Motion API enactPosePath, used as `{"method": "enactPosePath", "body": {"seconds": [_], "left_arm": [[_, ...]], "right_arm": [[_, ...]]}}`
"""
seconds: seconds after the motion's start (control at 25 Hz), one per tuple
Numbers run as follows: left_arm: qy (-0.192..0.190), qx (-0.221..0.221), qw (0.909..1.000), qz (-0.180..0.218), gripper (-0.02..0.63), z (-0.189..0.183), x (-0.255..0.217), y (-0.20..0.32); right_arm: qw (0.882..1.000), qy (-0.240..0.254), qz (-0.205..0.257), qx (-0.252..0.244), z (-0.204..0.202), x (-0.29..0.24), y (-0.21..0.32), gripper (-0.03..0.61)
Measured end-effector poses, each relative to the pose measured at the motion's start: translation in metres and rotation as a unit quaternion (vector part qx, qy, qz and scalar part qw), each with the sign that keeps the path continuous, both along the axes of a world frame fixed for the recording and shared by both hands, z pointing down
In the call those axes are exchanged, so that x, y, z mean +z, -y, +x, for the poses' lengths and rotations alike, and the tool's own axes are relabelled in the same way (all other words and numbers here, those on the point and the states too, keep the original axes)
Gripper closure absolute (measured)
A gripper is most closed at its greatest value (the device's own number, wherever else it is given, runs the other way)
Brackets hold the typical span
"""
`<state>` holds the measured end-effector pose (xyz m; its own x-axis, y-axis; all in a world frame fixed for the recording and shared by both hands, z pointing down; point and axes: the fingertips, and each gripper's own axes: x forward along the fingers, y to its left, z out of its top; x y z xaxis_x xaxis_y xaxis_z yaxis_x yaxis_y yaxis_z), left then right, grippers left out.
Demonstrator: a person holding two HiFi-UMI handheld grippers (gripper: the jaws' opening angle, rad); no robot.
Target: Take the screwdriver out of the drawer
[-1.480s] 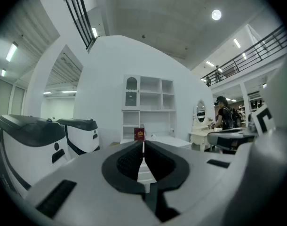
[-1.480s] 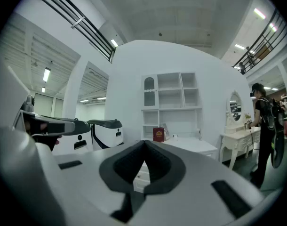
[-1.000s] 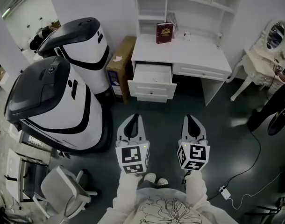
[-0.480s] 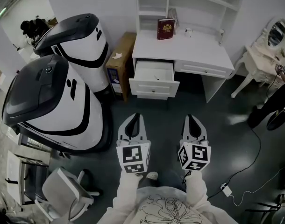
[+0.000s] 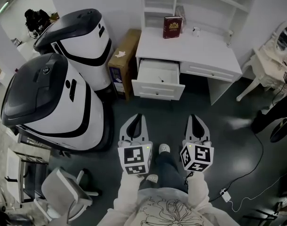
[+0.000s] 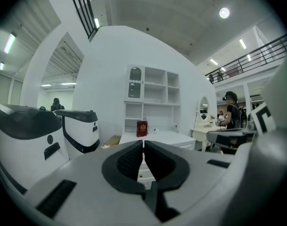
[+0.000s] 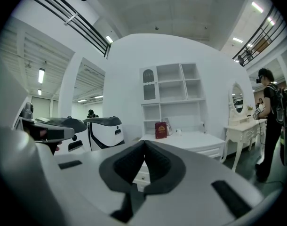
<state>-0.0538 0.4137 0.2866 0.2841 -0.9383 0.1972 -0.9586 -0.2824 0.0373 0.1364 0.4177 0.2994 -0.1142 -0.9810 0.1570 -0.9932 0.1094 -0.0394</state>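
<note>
Standing by the wall, the tabletop (image 5: 200, 55) bears a red book (image 5: 172, 27), its drawer (image 5: 157, 91) open; left gripper (image 5: 136, 118) and right gripper (image 5: 193, 118) have fingers pressed together

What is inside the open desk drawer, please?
The drawer shows a white floor with one tiny dark sliver, too small to name; its back is covered by the desk top.

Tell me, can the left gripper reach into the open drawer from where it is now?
Probably not yet. The left gripper is a good way short of the drawer, with its jaws shut. Nothing blocks the way, though: the drawer stands open and only floor lies between.
</note>
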Motion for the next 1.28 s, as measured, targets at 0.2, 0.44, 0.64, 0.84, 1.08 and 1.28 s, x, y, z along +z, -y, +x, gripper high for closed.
{"method": "enactPosePath", "body": {"seconds": [0.2, 0.44, 0.64, 0.84, 1.08, 1.28], "left_arm": [[0.004, -0.017, 0.9998, -0.004, 0.601, 0.005, 0.004, 0.044], [0.004, -0.037, 0.9993, -0.005, 0.601, 0.021, 0.005, 0.108], [0.005, -0.055, 0.9985, 0.0, 0.601, 0.034, -0.003, 0.164], [0.006, -0.072, 0.9974, -0.002, 0.601, 0.043, -0.002, 0.208], [0.012, -0.08, 0.9966, -0.013, 0.601, 0.05, 0.004, 0.241], [0.014, -0.089, 0.9956, -0.025, 0.601, 0.042, 0.011, 0.264]], "right_arm": [[1.0, 0.002, -0.001, -0.017, 0.003, 0.004, 0.05, 0.575], [0.999, 0.003, -0.001, -0.04, 0.018, 0.002, 0.123, 0.575], [0.998, 0.003, 0.002, -0.058, 0.032, -0.004, 0.185, 0.575], [0.997, 0.003, 0.002, -0.08, 0.039, -0.004, 0.233, 0.575], [0.996, 0.008, -0.011, -0.09, 0.044, 0.007, 0.273, 0.575], [0.995, 0.007, -0.023, -0.098, 0.039, 0.015, 0.299, 0.575]]}}
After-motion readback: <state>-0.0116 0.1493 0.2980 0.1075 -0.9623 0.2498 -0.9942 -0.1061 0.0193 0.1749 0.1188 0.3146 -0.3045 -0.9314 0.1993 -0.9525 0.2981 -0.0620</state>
